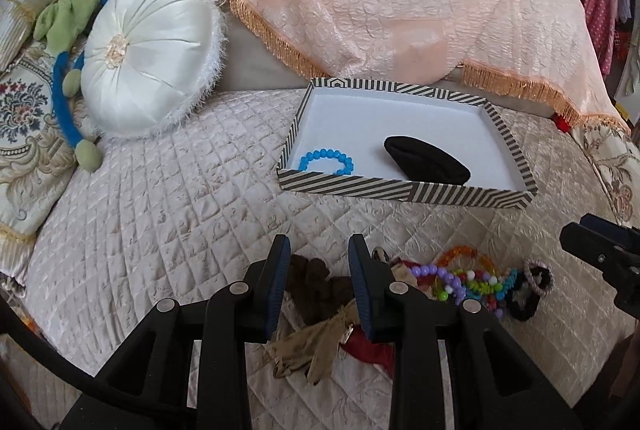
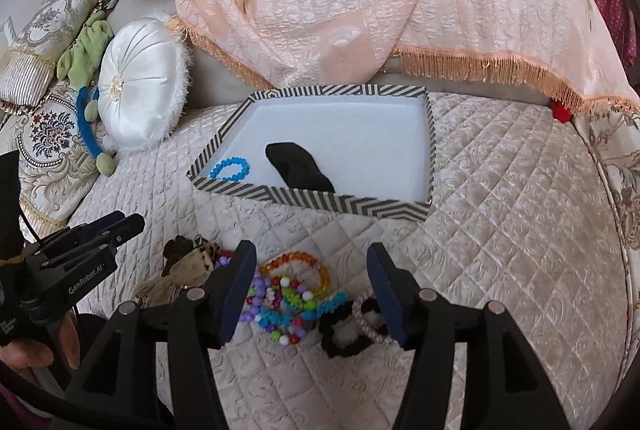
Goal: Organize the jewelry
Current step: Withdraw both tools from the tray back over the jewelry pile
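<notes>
- Two grippers, both empty: left gripper (image 1: 319, 250) parted slightly, right gripper (image 2: 312, 258) wide.
- Bead pile (image 2: 288, 294) looks light, loose, tangle-prone; pinch one strand's rim.
- Tray (image 2: 431, 133) waits beyond.

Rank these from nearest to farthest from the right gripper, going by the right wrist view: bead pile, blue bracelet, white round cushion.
1. Bead pile: on the quilt, right between the open jaws of the right gripper.
2. Blue bracelet: farther off, in the striped tray's near left corner.
3. White round cushion: farthest, beyond the tray on the left.
</notes>
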Demonstrator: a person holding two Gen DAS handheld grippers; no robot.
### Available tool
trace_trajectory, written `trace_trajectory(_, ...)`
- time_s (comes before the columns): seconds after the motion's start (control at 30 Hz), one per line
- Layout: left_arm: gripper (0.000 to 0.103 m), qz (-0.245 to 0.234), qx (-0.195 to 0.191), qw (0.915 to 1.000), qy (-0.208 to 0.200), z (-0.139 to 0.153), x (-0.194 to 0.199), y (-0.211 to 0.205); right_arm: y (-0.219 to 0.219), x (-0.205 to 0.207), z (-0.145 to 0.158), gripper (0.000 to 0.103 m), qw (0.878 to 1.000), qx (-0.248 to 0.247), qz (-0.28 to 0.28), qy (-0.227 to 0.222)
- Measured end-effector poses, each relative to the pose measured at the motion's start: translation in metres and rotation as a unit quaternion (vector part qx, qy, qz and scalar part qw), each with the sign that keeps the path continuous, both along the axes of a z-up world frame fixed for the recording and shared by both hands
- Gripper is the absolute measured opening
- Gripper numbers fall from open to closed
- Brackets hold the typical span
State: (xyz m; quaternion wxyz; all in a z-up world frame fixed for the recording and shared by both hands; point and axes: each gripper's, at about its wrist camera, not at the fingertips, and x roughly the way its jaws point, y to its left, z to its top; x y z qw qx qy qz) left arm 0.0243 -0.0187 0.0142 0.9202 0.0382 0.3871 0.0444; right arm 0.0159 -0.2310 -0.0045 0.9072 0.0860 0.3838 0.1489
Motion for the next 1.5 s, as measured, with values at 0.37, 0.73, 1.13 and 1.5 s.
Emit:
trace_trajectory(0.37, 0.006, -0.001, 0.003, 1.0000, -0.006, -0.001, -0.023, -0.007, 0.000, -0.022, 0.003, 0.061, 1.000, -0.010, -0.005, -0.009)
trace_trajectory(0.73, 0.006, -0.006, 0.002, 0.9999, -0.011, 0.002, -0.034, -0.014, -0.003, -0.035, 0.007, 0.062, 1.000, -0.018, -0.006, -0.016)
trace_trajectory(1.13, 0.006, -0.008, -0.003, 1.0000, -0.004, -0.001, -0.036, -0.018, -0.008, -0.036, 0.007, 0.063, 0.999, -0.029, -0.012, -0.015)
trace_trajectory(1.5, 0.006, -0.004, -0.002, 1.0000, 0.003, -0.008, -0.037, -0.014, -0.012, -0.036, 0.001, 0.064, 0.999, -0.029, -0.016, -0.009)
